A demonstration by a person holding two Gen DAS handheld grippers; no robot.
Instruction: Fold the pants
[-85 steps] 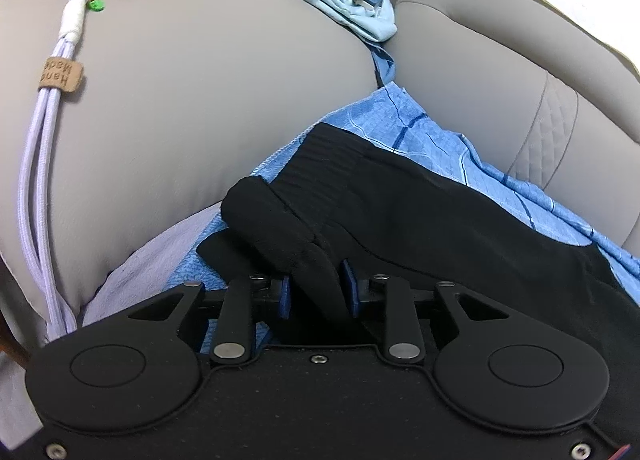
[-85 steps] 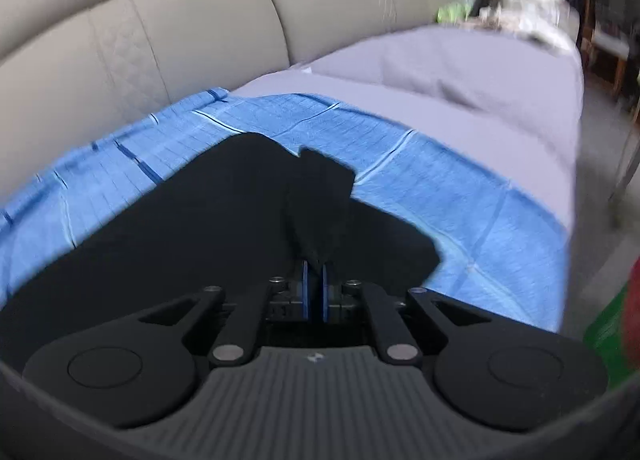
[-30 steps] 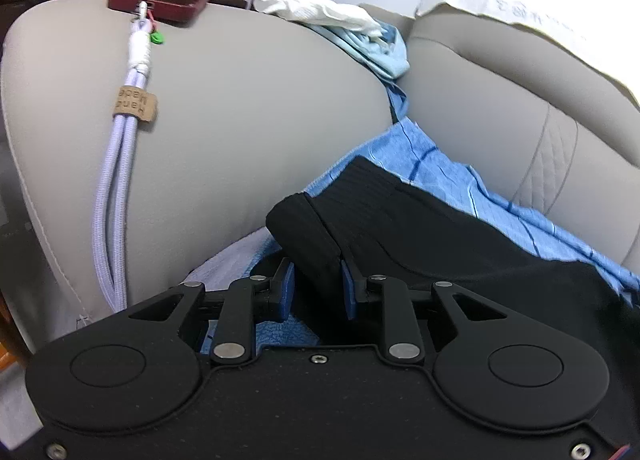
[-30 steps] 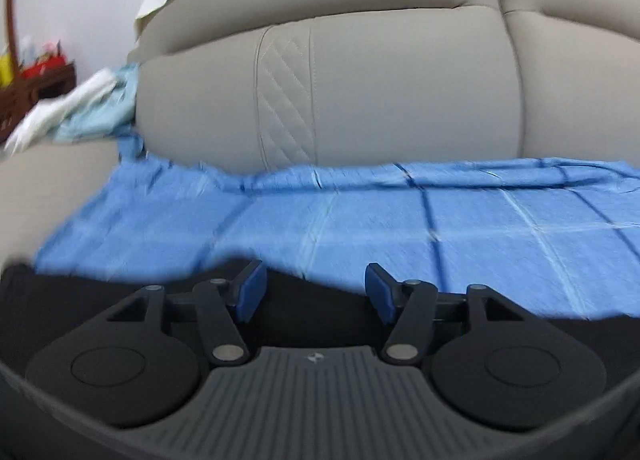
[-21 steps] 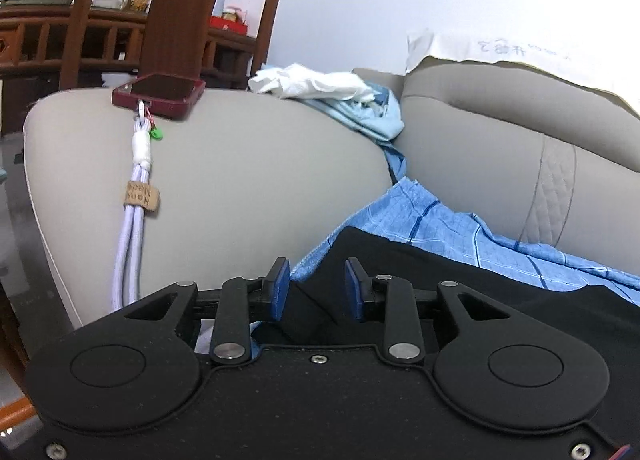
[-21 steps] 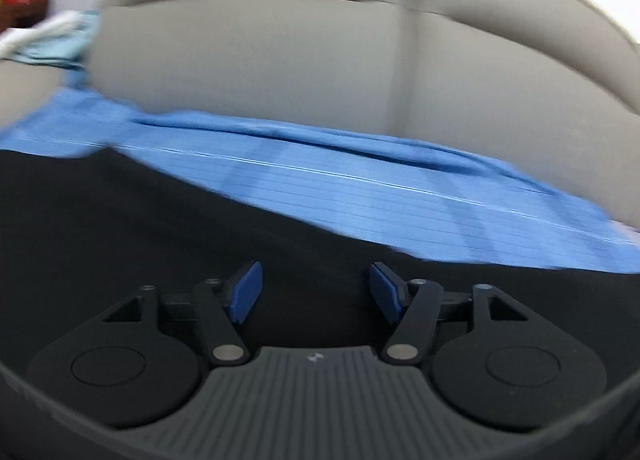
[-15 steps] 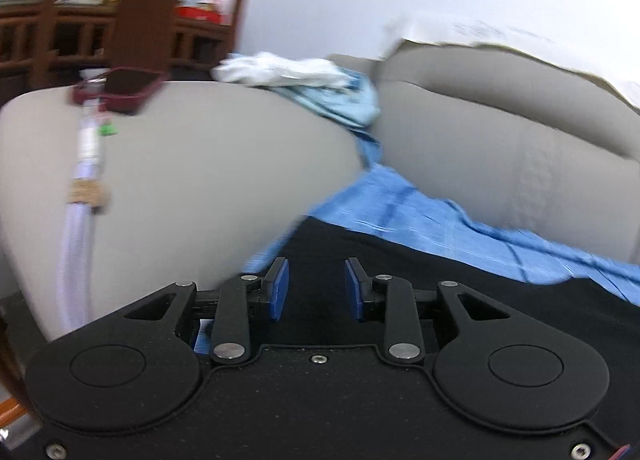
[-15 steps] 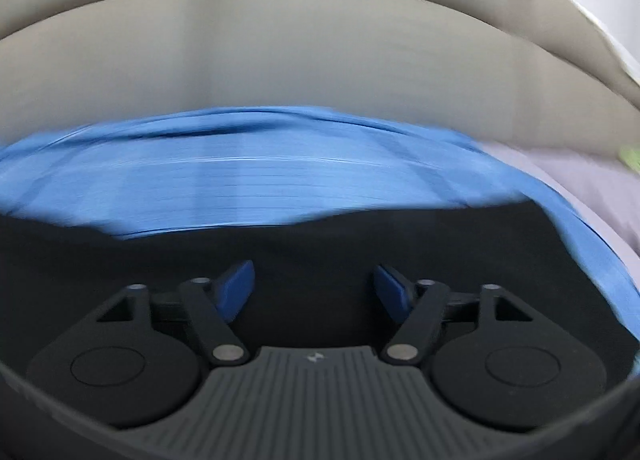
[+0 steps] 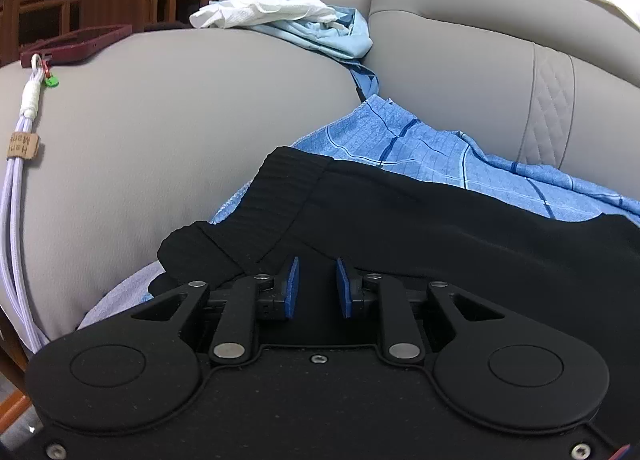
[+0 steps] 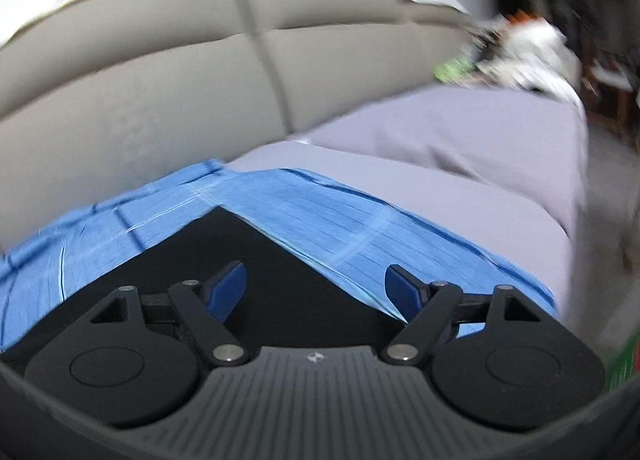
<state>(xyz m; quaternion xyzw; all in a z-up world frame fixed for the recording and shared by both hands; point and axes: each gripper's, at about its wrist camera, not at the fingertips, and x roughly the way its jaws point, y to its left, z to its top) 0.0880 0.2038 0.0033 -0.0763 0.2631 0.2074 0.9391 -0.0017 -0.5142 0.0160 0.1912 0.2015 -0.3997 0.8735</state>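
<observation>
Black pants (image 9: 440, 227) lie flat on a blue checked cloth (image 9: 420, 147) on the sofa seat; the ribbed waistband (image 9: 280, 199) is at the left, near the armrest. My left gripper (image 9: 316, 288) is open and empty, just above the waistband end. In the right wrist view a corner of the pants (image 10: 224, 256) points away over the blue cloth (image 10: 340, 219). My right gripper (image 10: 316, 284) is wide open and empty above that corner.
The beige sofa armrest (image 9: 160, 119) carries a red phone case (image 9: 76, 43) with a lilac strap (image 9: 16, 187), plus white and light-blue clothes (image 9: 288, 19). The sofa back (image 10: 160, 99) rises behind. A grey sheet (image 10: 460, 163) covers the seat to the right, with clutter (image 10: 520, 43) beyond.
Both grippers have let go of the pants and opened. The pants now lie flat. The right gripper has swung to the right, along the pants to their far corner.
</observation>
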